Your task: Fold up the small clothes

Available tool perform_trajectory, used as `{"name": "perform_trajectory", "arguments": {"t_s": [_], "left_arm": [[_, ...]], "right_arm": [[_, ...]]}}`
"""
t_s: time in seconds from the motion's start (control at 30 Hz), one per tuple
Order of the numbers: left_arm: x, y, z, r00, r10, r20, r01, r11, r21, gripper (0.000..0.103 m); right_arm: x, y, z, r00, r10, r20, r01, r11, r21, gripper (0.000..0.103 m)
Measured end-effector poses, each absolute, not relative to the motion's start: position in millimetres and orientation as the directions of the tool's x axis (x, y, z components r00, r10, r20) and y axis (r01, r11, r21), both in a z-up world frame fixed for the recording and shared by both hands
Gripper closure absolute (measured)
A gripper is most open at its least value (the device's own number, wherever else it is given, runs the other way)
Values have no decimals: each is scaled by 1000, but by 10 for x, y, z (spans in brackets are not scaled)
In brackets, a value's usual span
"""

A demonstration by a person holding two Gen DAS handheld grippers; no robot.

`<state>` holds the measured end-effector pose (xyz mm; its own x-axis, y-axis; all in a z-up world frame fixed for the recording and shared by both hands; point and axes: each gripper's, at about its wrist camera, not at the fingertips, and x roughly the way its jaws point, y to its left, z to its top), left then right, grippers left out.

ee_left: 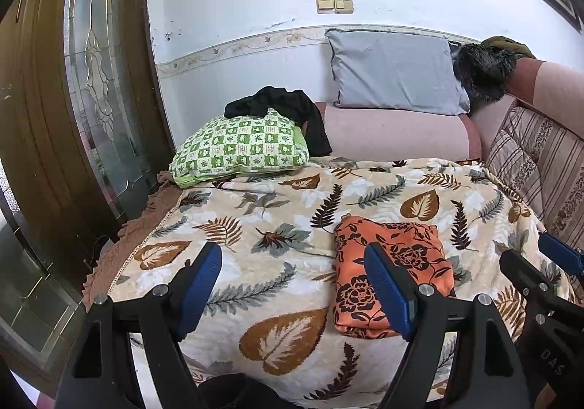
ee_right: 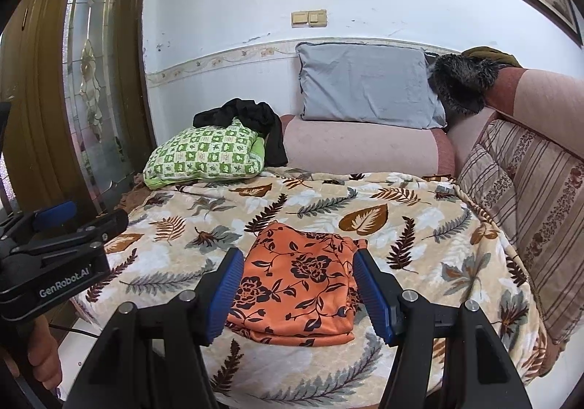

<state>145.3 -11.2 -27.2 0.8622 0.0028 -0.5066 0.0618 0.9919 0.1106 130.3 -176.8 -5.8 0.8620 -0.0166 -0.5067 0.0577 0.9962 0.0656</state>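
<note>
Garment beyond open right tongs

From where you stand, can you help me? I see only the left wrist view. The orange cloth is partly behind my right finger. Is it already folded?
Observer: Yes. In the right wrist view the orange floral cloth lies as a neat folded stack on the leaf blanket.
Operator: Is the right gripper holding it?
Observer: No. The right gripper is open; its pads stand on either side of the cloth, apart from it.
Operator: And my left gripper?
Observer: The left gripper is off to the left, away from the cloth.
</note>
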Motion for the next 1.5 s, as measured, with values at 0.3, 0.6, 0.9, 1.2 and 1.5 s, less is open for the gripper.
{"name": "perform_trajectory", "arguments": {"t_s": [0.3, 0.6, 0.9, 1.2, 1.5], "left_arm": [[1433, -140, -254, 862, -5, -506, 72, 991, 113, 22], [1424, -149, -250, 864, -5, -503, 73, 990, 117, 22], [1440, -130, -236, 862, -6, -508, 76, 990, 116, 22], [1505, -91, -260, 858, -4, -514, 73, 991, 116, 22], [1554, -70, -296, 857, -2, -515, 73, 990, 117, 22]], "right_arm": [[1305, -1790, -66, 859, -15, -512, 58, 996, 68, 37], [1322, -1758, -119, 856, -24, -516, 69, 995, 67, 37], [1348, -1738, -140, 853, -25, -521, 70, 995, 66, 37], [1428, -1686, -165, 852, -30, -522, 72, 996, 60, 37], [1471, -1670, -172, 853, -28, -521, 71, 996, 63, 37]]}}
